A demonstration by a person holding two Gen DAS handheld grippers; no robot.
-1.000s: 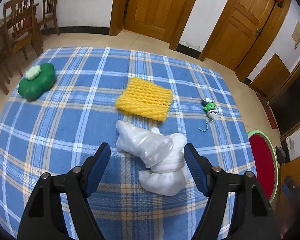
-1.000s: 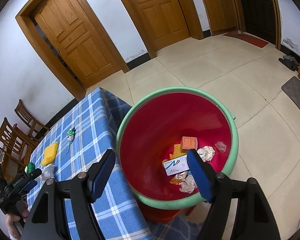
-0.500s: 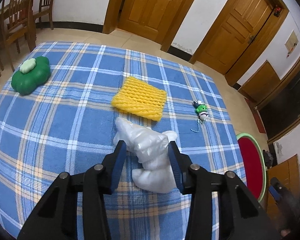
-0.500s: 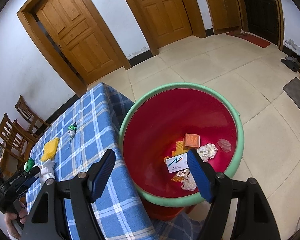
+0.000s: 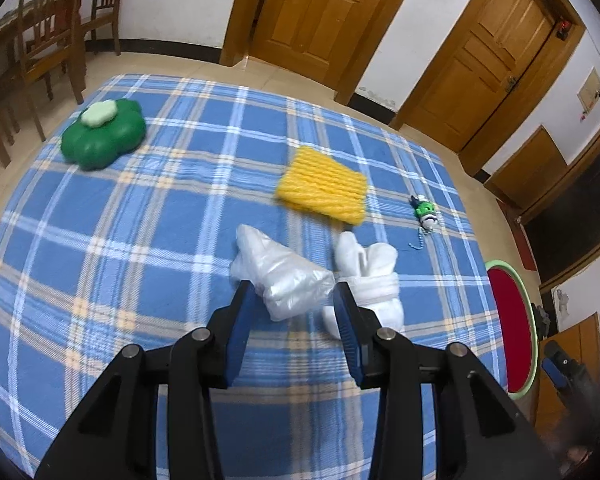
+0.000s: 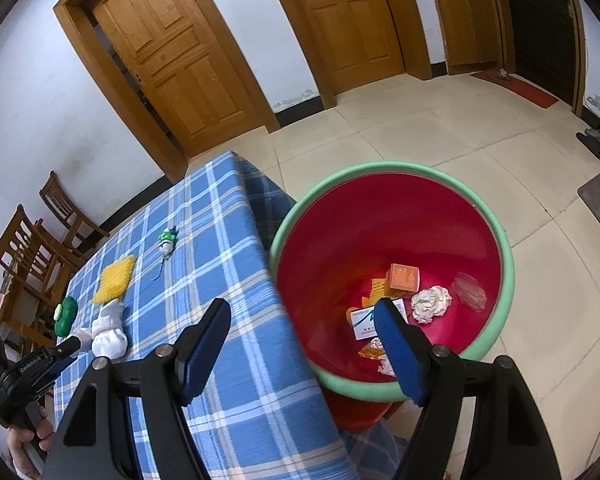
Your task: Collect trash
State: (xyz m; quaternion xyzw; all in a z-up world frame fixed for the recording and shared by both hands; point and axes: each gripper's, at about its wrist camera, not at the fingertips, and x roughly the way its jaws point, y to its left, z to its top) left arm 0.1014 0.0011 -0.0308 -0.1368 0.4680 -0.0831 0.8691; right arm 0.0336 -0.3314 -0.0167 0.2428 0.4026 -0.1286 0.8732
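- The left gripper [image 5: 294,298] is closed down on a crumpled plastic bag [image 5: 280,276], which is pinched between the blue pads [image 5: 240,328] just over the cloth [image 5: 140,240].
- A white sock bundle [image 5: 370,280] lies touching the bag's right side, partly behind the right finger.
- A yellow foam net [image 5: 324,186] is seen just beyond the bag, a small green toy [image 5: 425,212] near the table's right edge, and a green box [image 5: 104,134] well apart at the far left.
- Bare cloth is left between the bag and the green box.
- The right gripper [image 6: 304,344] is held wide open with nothing between its fingers, over the table's corner and the bin [image 6: 496,236].
- The bin stands just beside the table edge; only a sliver of its rim [image 5: 530,320] is shown in the left view.
- Its contents are shown only in the right view: an orange box [image 6: 404,278], a paper wad [image 6: 432,304], a white card [image 6: 364,322] partly hidden by the right finger, and foil scraps too small to make out.
- In the right view the bag is hidden behind the left gripper's body [image 6: 32,364], and the holding hand [image 6: 28,438] is cut off by the frame.
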